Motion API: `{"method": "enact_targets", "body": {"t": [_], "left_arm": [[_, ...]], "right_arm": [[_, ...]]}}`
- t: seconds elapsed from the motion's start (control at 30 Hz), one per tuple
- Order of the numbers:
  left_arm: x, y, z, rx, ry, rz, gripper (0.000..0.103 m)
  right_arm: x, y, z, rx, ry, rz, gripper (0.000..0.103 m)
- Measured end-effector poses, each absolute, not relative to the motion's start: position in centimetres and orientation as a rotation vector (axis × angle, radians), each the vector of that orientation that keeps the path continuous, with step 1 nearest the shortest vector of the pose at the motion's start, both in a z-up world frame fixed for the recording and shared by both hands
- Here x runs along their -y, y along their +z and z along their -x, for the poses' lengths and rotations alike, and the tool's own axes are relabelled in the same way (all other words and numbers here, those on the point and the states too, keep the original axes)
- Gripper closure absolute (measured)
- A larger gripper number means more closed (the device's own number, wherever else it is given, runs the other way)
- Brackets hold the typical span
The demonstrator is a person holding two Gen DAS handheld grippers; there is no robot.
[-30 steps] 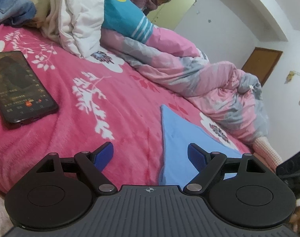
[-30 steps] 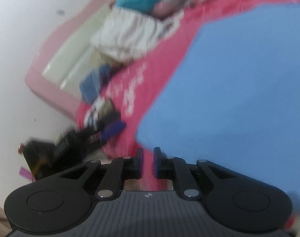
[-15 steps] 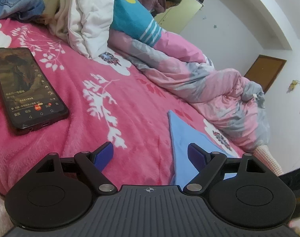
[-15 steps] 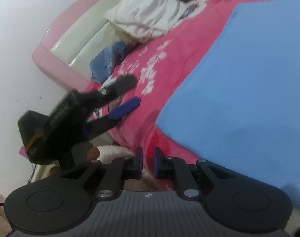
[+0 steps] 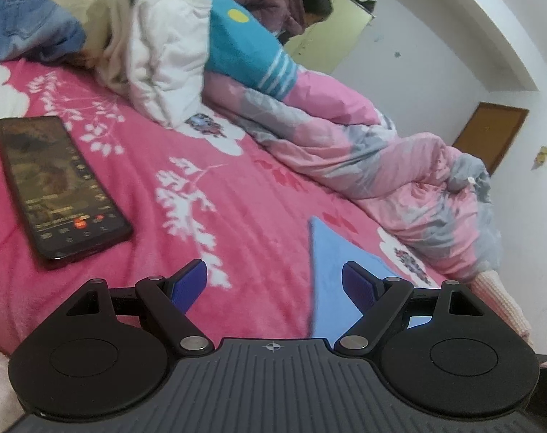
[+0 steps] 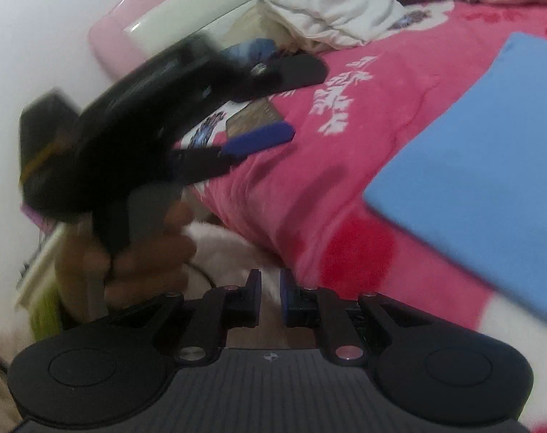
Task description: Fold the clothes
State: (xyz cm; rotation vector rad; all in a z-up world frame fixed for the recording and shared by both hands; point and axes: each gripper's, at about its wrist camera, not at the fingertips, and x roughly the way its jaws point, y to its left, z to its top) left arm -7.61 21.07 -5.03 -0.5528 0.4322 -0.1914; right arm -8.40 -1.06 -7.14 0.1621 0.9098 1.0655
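Note:
A light blue cloth lies flat on the pink flowered bed cover, and one pointed corner of it reaches up between my left fingers. My left gripper hovers open just above the bed, its right pad over the cloth and nothing held. In the right wrist view the blue cloth fills the right side. My right gripper is shut and empty, off the cloth's near corner, at the bed's edge. The left gripper shows there blurred, held by a hand.
A black phone lies screen up on the cover at the left. A white pillow, jeans and a rumpled pink and grey duvet line the far side. A person stands at the back beside a wardrobe.
The right gripper has swung left off the blue cloth toward the bed's edge and rolled, so the left gripper and its hand now loom large. The left gripper barely moved.

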Motion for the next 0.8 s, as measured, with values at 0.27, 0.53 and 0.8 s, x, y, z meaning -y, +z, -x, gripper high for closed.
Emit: {"method": "enact_targets", "body": {"t": [0.27,0.53,0.8], "left_arm": [[-13.6,-2.8,6.4,-0.449,-0.312,0.353,0.02],[-5.0,-4.3,3.5,-0.657,-0.252,0.063,0.02],[-2.8,-4.5,2.8,-0.756,-0.133,-0.039,0.012]], "right_arm": [[13.8,-3.1,7.8,-0.729,0.707,-0.233,0.091],[21.7,-2.5,10.1,-0.608,0.288,-0.108,0.091],[20.0,-4.8,10.4,-0.583,0.186,0.097,0.076]]}}
